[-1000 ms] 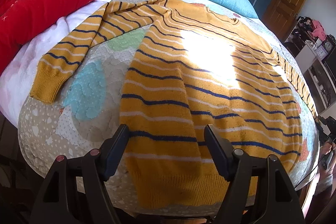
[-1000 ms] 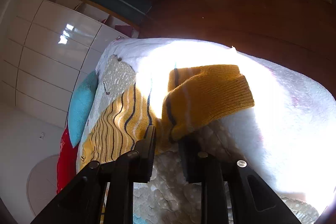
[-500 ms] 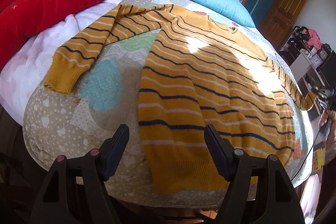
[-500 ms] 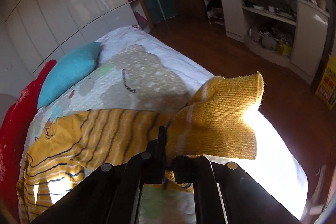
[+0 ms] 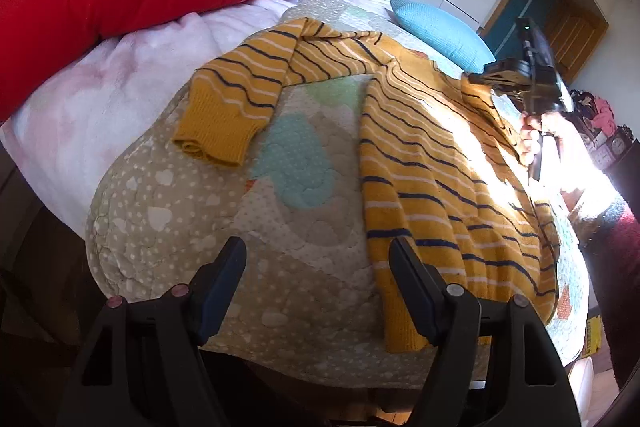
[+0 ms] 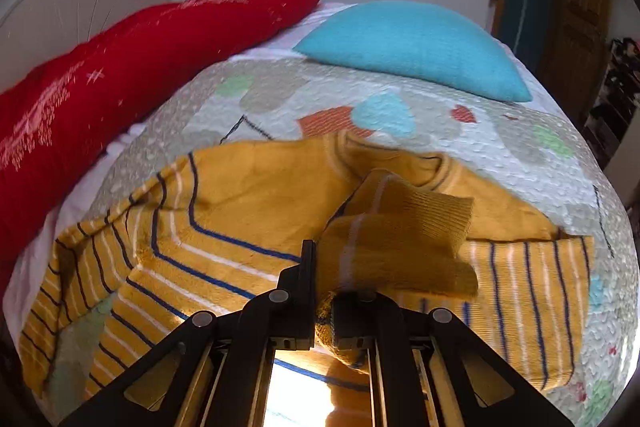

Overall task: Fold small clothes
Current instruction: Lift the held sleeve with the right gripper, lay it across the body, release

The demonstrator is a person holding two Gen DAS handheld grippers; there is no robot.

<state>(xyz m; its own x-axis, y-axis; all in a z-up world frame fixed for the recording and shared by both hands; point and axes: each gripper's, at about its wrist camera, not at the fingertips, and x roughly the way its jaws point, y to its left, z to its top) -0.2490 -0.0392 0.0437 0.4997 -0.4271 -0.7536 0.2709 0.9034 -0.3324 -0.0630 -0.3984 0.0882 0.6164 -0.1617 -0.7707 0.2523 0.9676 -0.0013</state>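
Right wrist: right claw (image 6: 324, 291), clamped on sleeve cuff (image 6: 400, 235), has carried it over the sweater (image 6: 248, 203); left claw (image 5: 318, 283) apart.

The left gripper (image 5: 316, 283) points down at a slant with its two fingers spread wide apart and nothing between them. The right gripper (image 6: 322, 291) is clamped tight, its jaws pinching the cuff of a sweater sleeve (image 6: 396, 239), which stands up past the fingertips. Seen from the left wrist camera, the right gripper (image 5: 476, 79) is held up on the far side by the person's right hand (image 5: 534, 135), fingers wrapped around its handle.
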